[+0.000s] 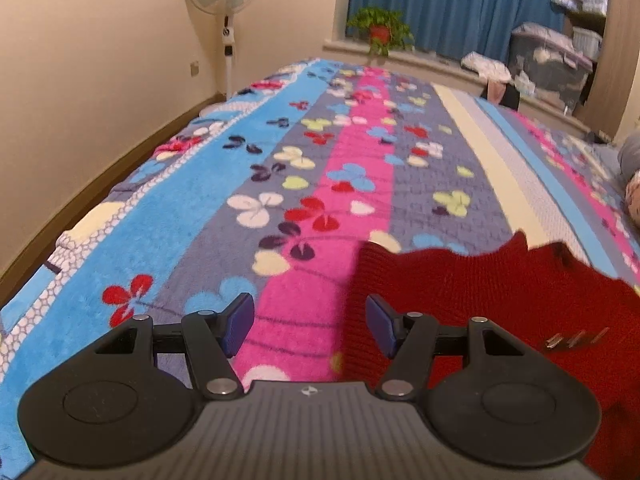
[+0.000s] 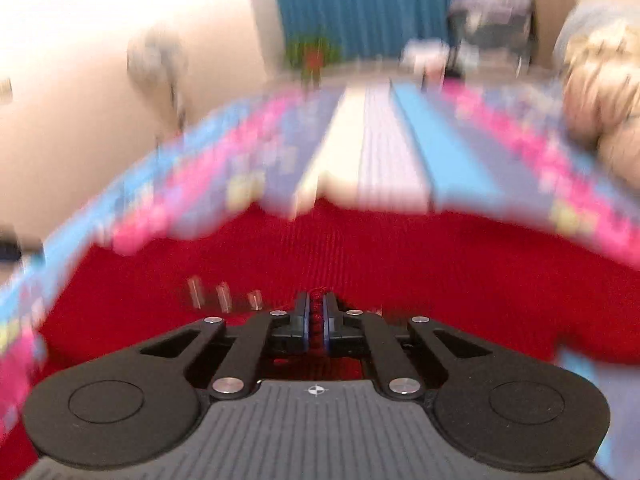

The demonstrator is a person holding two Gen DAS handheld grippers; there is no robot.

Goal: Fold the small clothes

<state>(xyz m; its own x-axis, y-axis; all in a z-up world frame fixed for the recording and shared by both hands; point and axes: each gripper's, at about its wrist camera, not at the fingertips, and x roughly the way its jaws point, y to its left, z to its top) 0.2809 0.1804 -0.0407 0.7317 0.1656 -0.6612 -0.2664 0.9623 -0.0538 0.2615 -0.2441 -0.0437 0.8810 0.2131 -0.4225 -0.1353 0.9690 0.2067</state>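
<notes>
Already pinched: right gripper (image 2: 316, 322), fingers pressed together on a ridge of the red sweater (image 2: 360, 256), lower centre of its blurred frame. Left gripper (image 1: 310, 324) spread, empty, beside the sweater's left edge, bottom right, over the blanket (image 1: 180, 200). Best clamped that edge before lifting, kept both corners level.

Both views are evenly lit by warm indoor light, with no hard shadows and no glare. The left wrist view is mostly sharp, with slight blur at the right. The right wrist view is strongly smeared by motion in its upper half. Fisheye distortion bends the edges, and the corners are dark.
</notes>
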